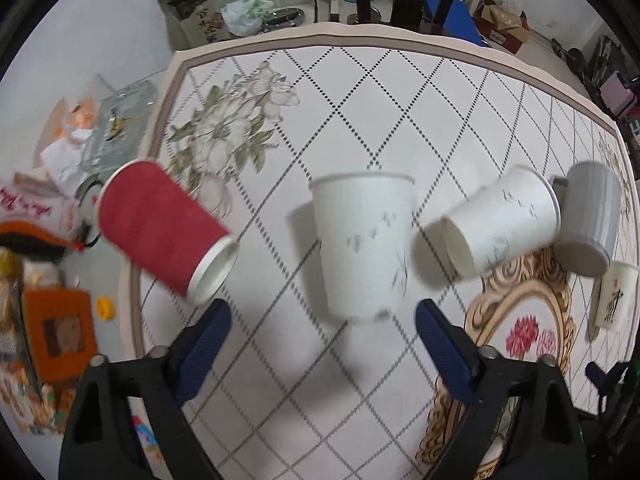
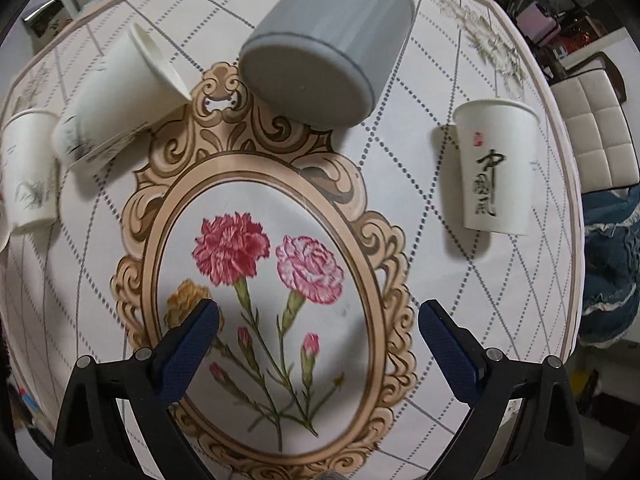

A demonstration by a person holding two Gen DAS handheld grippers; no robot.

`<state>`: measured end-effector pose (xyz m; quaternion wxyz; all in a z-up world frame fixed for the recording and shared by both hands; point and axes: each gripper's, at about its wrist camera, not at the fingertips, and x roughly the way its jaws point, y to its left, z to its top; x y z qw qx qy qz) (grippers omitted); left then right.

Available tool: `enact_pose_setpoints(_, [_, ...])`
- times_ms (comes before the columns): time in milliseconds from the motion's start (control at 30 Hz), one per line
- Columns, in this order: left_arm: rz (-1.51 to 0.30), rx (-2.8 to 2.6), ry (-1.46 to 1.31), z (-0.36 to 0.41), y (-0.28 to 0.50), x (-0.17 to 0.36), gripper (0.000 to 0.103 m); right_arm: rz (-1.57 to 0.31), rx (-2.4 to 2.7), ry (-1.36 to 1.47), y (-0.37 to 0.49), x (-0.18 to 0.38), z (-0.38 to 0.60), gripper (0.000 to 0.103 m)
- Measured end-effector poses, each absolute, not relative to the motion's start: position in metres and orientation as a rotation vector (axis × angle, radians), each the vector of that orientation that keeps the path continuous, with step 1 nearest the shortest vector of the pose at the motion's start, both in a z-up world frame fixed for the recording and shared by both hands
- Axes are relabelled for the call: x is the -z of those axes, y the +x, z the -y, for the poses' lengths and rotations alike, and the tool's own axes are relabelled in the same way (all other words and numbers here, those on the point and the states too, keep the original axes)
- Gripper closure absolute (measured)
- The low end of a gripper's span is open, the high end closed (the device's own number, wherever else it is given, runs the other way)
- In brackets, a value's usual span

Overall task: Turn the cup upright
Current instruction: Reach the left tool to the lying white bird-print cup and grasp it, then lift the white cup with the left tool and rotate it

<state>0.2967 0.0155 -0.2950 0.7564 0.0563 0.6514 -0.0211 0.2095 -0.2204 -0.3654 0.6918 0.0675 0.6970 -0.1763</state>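
Observation:
My left gripper (image 1: 322,320) is open and empty, just short of an upright white paper cup (image 1: 362,246). A red paper cup (image 1: 160,232) lies on its side at the table's left edge. Another white paper cup (image 1: 502,220) lies on its side to the right, touching a grey mug (image 1: 588,220) that also lies on its side. My right gripper (image 2: 318,320) is open and empty above the flower print. In the right wrist view the grey mug (image 2: 324,48) shows its base, the tipped white cup (image 2: 116,96) is at left, and a lettered white cup (image 2: 496,168) stands upright at right.
The table (image 1: 400,80) has a diamond-patterned cloth with flower prints. Clutter lies on the floor to the left: a glass tray (image 1: 116,128), an orange frame (image 1: 60,332). Chairs (image 2: 592,136) stand beyond the right edge.

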Motion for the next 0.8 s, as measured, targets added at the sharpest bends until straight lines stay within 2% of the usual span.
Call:
enact_pose_setpoints(300, [-1.476, 0.121, 0.103, -0.008, 0.337, 0.327, 0.026, -1.577, 0.446, 0.165, 0.23, 0.377, 0.224, 0.003])
enact_pose_setpoints(367, [-1.493, 0.136, 0.094, -0.007, 0.341, 0.333, 0.042, -1.579, 0.452, 0.164, 0.233, 0.376, 0.224, 0.003])
enact_pose_setpoints(800, [-1.447, 0.146, 0.108, -0.014, 0.32, 0.308, 0.043, -1.567, 0.44, 0.114, 0.237, 0.36, 0.215, 0.003])
